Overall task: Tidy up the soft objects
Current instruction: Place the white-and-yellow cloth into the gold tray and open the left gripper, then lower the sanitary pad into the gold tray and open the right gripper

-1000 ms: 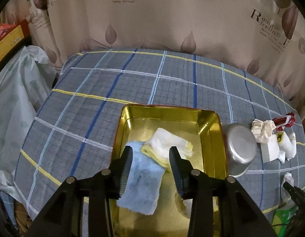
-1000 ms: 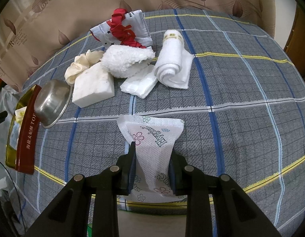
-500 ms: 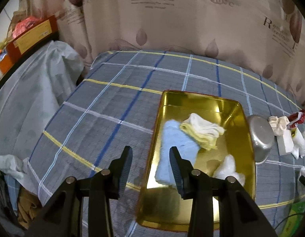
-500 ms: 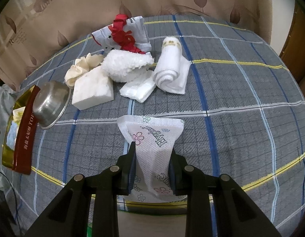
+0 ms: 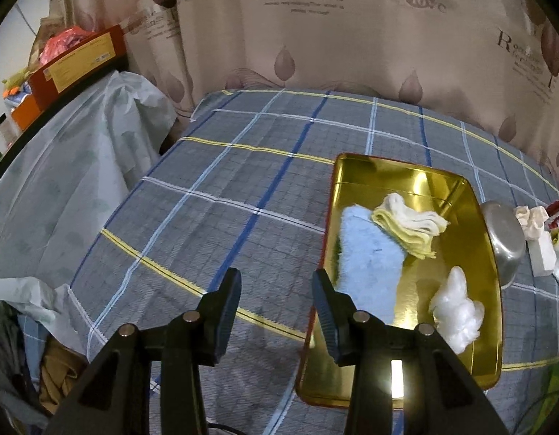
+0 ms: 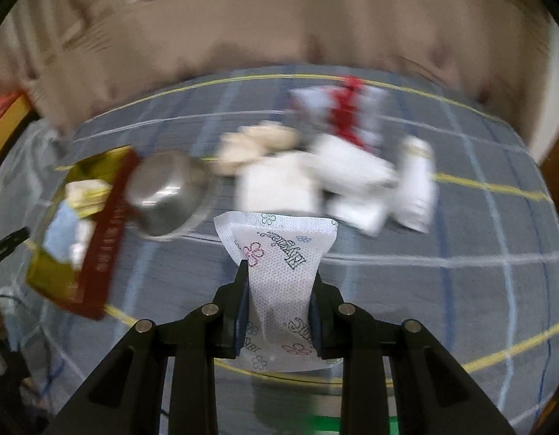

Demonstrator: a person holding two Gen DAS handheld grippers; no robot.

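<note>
A gold tray [image 5: 395, 163] lies on the plaid cloth and holds a blue cloth [image 5: 370, 264], a folded yellow-white cloth [image 5: 413, 226] and a white fluffy piece [image 5: 457, 311]. My left gripper [image 5: 276, 279] hangs open over bare plaid, its right finger at the tray's left edge, with nothing between its fingers. My right gripper [image 6: 279, 272] is shut on a white flower-printed tissue packet [image 6: 283, 243], held above the cloth. The right wrist view is blurred by motion. The tray [image 6: 109, 224] shows there at the left.
A steel bowl [image 5: 506, 239] leans on the tray's right side. Behind the packet lie a white block [image 6: 276, 185], a rolled towel [image 6: 417, 181], a cream scrunchie [image 6: 257, 145] and a red-and-white pouch [image 6: 344, 108]. A plastic-covered heap [image 5: 69, 188] borders the table's left edge.
My left gripper has drawn back and to the left, from over the tray's cloths to the plaid beside it. My right gripper has risen and swung toward the tray with the packet.
</note>
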